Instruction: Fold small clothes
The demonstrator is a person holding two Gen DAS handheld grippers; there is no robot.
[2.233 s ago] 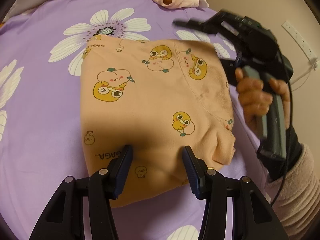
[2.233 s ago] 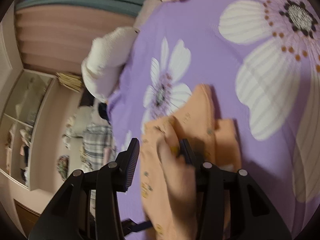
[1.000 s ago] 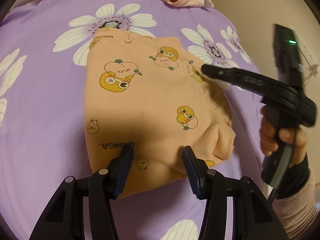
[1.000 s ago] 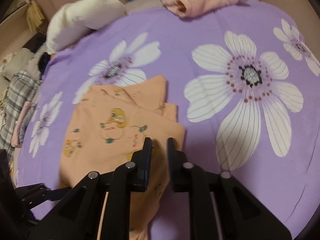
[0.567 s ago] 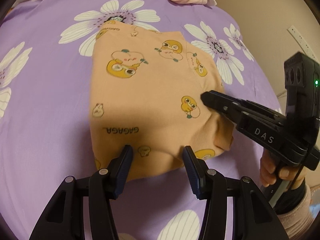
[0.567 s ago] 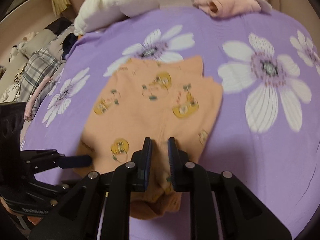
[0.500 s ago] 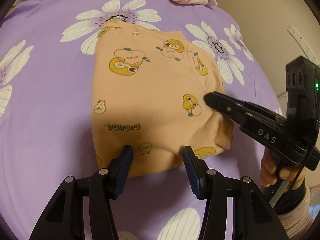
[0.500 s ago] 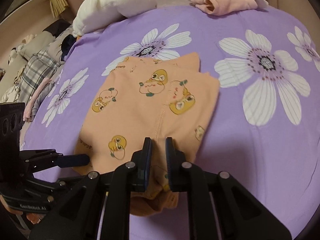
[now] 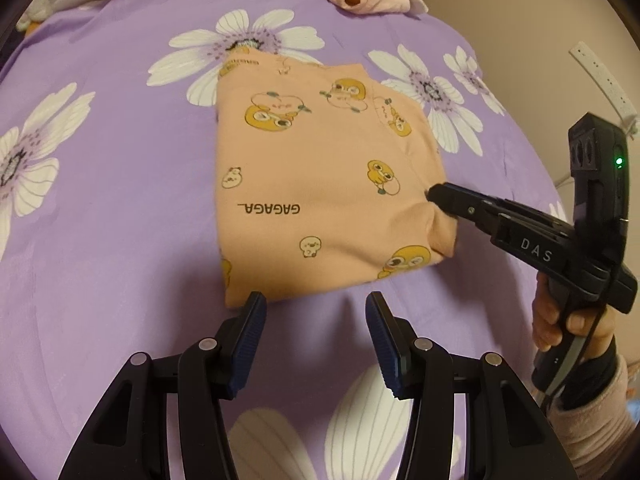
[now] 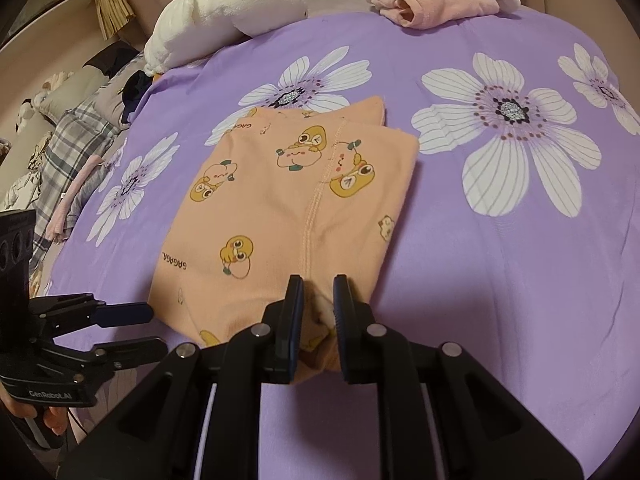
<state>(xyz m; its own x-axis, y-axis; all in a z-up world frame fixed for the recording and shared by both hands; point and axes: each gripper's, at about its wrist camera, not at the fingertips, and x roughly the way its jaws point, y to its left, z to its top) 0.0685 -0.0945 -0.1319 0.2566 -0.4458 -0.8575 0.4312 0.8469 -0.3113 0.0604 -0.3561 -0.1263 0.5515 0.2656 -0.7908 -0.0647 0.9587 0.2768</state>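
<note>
A folded orange garment (image 9: 320,184) with yellow duck prints lies flat on the purple flowered bedsheet (image 9: 112,208). My left gripper (image 9: 316,312) stands open just short of the garment's near edge, with only sheet between its blue pads. From the right, my right gripper (image 9: 434,196) meets the garment's right-hand edge at a puckered fold. In the right wrist view the garment (image 10: 280,200) runs away from my right gripper (image 10: 318,292), whose narrow jaws are opening slightly with a ridge of orange fabric pinched between them. My left gripper (image 10: 154,330) shows at the lower left.
A folded pink garment (image 10: 432,8) and a white rolled towel (image 10: 224,12) lie at the bed's far edge. Piled plaid and grey clothes (image 10: 72,148) sit beyond the bed's left side. A wall with an outlet strip (image 9: 600,76) rises on the right.
My left gripper has drawn back, so the garment's near edge no longer lies between its fingers. The right gripper swung in and came down onto the garment's right edge.
</note>
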